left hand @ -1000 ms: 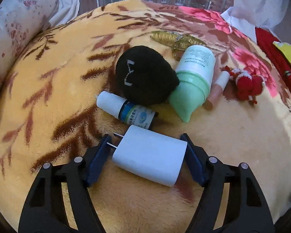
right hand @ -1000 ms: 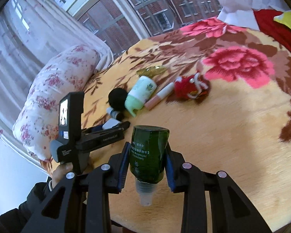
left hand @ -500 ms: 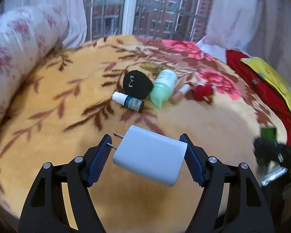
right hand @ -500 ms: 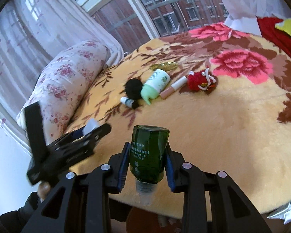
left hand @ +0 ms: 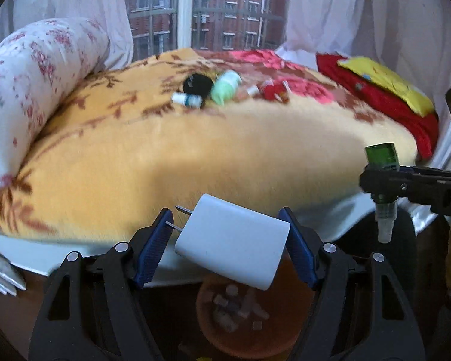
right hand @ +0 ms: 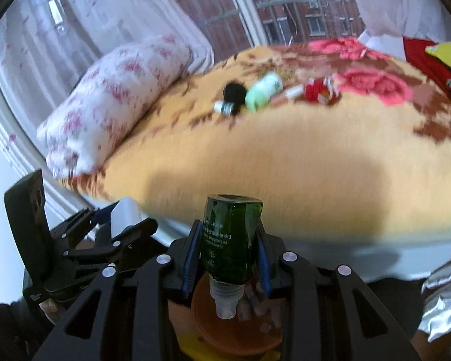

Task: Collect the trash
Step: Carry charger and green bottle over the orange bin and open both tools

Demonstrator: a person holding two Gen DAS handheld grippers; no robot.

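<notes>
My left gripper [left hand: 227, 240] is shut on a white plug adapter [left hand: 233, 240], prongs pointing left, held past the bed's near edge above an orange round bin [left hand: 252, 322] on the floor. My right gripper [right hand: 228, 255] is shut on a dark green bottle [right hand: 230, 240], cap end toward me, also above the orange bin [right hand: 234, 328]. Each gripper shows in the other's view: the right gripper [left hand: 378, 188] with the green bottle [left hand: 381, 158] at the right, the left gripper [right hand: 120, 225] with the white adapter [right hand: 124, 216] at the lower left.
On the orange floral blanket [left hand: 195, 156] lie a black pompom [left hand: 197, 85], a small white-capped bottle [left hand: 186, 100], a mint-green bottle [left hand: 225, 87], a pink tube and a red knitted toy [left hand: 273, 90]. A floral pillow [left hand: 30, 90] lies left, red and yellow cloth [left hand: 385, 90] right.
Both grippers have drawn back from the blanket to beyond the bed's near edge, keeping their loads; the items on the bed look smaller and the orange bin has come into view below.
</notes>
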